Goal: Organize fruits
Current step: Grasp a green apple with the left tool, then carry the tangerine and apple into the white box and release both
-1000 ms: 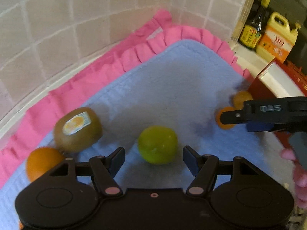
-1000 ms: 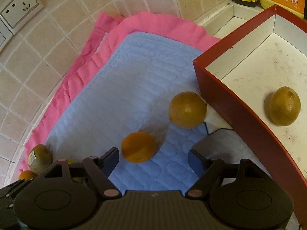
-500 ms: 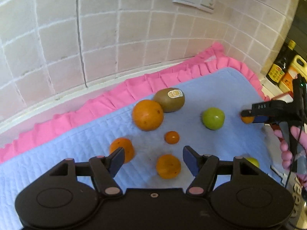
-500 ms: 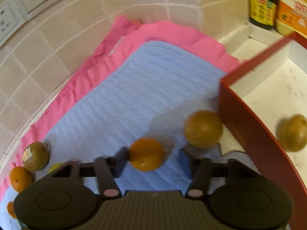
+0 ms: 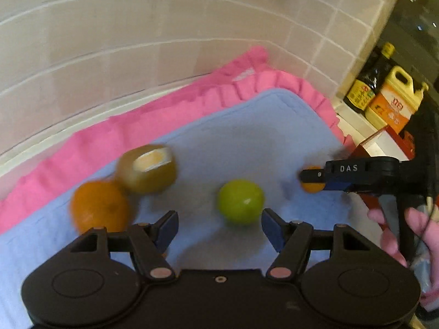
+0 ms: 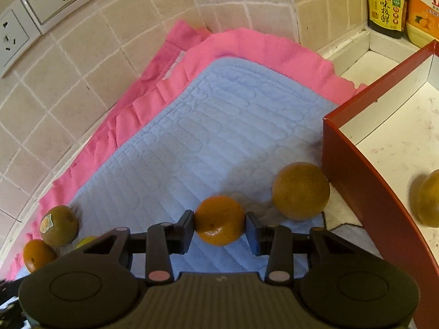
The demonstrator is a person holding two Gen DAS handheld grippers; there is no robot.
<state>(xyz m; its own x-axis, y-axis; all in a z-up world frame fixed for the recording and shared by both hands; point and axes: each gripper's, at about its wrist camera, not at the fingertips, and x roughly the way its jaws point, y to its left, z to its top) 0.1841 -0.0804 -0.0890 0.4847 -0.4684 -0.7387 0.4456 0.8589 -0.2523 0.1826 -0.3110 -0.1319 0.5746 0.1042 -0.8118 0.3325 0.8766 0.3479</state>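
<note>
The right gripper (image 6: 219,223) squeezes a small orange (image 6: 219,220) over the blue mat (image 6: 208,137). The left gripper (image 5: 219,229) is open near a green fruit (image 5: 241,201).

Home kitchen: tiled wall (image 6: 82,87) running behind, wall sockets (image 6: 55,0) sitting at 11 o'clock, soy sauce bottle (image 6: 385,8) standing at 1 o'clock.

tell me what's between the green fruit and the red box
In the left wrist view, between green fruit and red box: the right tool, shut on a small orange.
</note>
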